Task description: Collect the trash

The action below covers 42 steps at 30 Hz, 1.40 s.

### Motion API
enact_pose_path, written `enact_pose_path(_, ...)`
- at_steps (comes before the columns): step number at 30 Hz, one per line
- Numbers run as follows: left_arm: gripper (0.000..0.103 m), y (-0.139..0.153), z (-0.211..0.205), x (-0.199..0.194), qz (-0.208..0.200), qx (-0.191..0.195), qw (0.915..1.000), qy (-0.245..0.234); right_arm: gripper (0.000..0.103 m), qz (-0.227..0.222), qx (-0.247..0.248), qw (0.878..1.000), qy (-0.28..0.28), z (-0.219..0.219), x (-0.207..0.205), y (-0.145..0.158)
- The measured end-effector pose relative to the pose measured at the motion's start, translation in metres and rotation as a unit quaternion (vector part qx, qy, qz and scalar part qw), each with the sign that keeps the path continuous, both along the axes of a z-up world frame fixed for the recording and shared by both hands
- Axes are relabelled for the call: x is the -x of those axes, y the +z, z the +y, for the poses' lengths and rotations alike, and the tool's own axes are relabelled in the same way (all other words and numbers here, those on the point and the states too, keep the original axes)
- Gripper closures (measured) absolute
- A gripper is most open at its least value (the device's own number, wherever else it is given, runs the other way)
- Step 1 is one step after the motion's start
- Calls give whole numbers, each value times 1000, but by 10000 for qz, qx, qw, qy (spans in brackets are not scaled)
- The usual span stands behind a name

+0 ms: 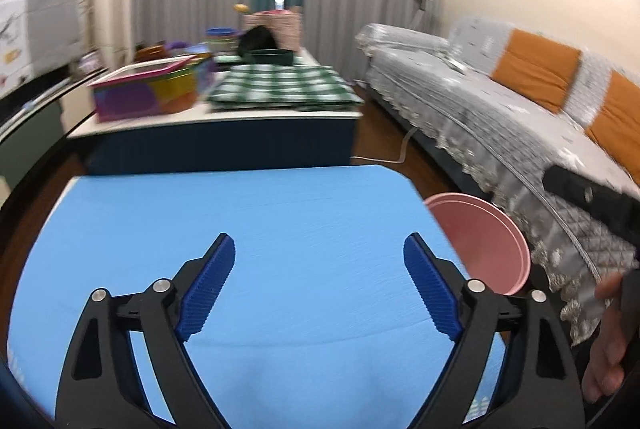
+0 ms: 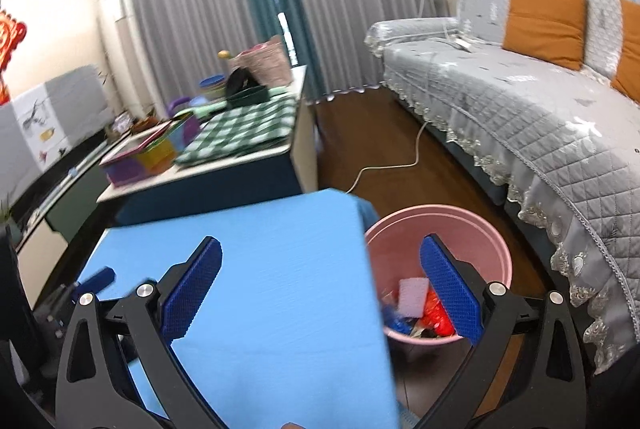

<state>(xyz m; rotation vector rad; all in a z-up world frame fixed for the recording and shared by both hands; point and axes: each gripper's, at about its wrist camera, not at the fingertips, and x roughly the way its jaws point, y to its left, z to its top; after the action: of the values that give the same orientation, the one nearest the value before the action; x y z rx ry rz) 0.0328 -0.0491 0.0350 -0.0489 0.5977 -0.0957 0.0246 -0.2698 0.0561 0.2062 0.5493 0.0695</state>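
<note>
My left gripper (image 1: 319, 249) hangs open over the blue cloth-covered table (image 1: 248, 213), with nothing between its blue pads. The pink trash bin (image 1: 492, 241) stands on the floor just off the table's right edge. My right gripper (image 2: 320, 253) is open too, straddling the right edge of the blue table (image 2: 280, 269): its left finger is over the cloth, its right finger over the pink bin (image 2: 472, 225). Inside the bin lie several pieces of trash (image 2: 416, 305): a pale pink wrapper, red and blue scraps. The left gripper's blue tip (image 2: 98, 279) shows at the far left of the right wrist view.
A low table (image 1: 224, 121) behind holds a green checked cloth (image 1: 280, 85), a colourful box (image 1: 148, 89) and baskets. A grey-covered sofa (image 2: 520, 109) with orange cushions runs along the right. A white cable (image 2: 384, 169) lies on the wooden floor. A hand (image 1: 608, 349) shows at the right.
</note>
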Motion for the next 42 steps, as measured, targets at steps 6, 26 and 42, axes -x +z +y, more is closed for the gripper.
enact_pose_path(6,16,0,32,27,187,60,9991,374,5,84,267,9995,111,28,20,-6)
enact_pose_path(26,14,-24,36,55,236,-172,9983,503,5,189,761,9969,10,52,30,-33)
enact_pose_path(42,12,-30,35,54,277,-109,9982,529,5,168,798,9967,-8,50,32,-36)
